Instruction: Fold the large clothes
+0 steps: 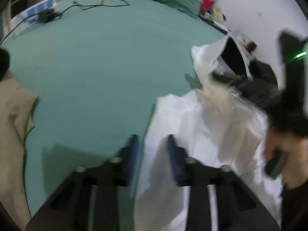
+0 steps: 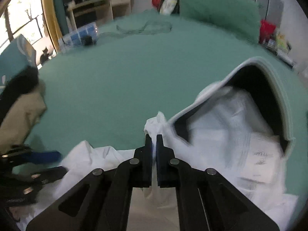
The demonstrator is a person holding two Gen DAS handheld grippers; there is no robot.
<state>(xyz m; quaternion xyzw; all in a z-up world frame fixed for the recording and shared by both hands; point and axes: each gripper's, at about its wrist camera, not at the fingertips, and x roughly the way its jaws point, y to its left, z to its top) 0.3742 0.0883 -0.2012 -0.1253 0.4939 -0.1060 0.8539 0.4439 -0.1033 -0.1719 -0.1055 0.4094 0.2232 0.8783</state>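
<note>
Two grippers are working one white garment (image 2: 227, 127) here, and it lies bunched at the near right of a green bed sheet (image 1: 100, 73), spilling toward the near edge.

Nearest in, the right gripper (image 2: 154, 140) has its blue pads (image 2: 160, 146) squeezed together on a little tuft of the white cloth, which pokes up past the tips. So it's clamped on the garment, a thin pinch at an edge or corner. The left gripper (image 1: 152, 148) points down at the left border of the same cloth. Its pads (image 1: 134, 150) stand apart with fabric lying under the gap, and the view is too smeared to say whether they press on it, so it doesn't look like a grip yet.

Handling-wise, this stuff looks light, thin and totally floppy: it wrinkles, drapes and won't hold any shape. Probably a bit slick too. A pinch through just one layer could slip, so grabbing at a hem or seam, two corners well apart, seems the best bet to spread it flat.

Just beyond the heap on the right sits a container with a pale rim (image 2: 256, 61) and a dark inside. Over on the left lies some tan cloth (image 1: 15, 115). Far back there's a black cable (image 1: 104, 2) and a green pillow (image 2: 217, 9).
</note>
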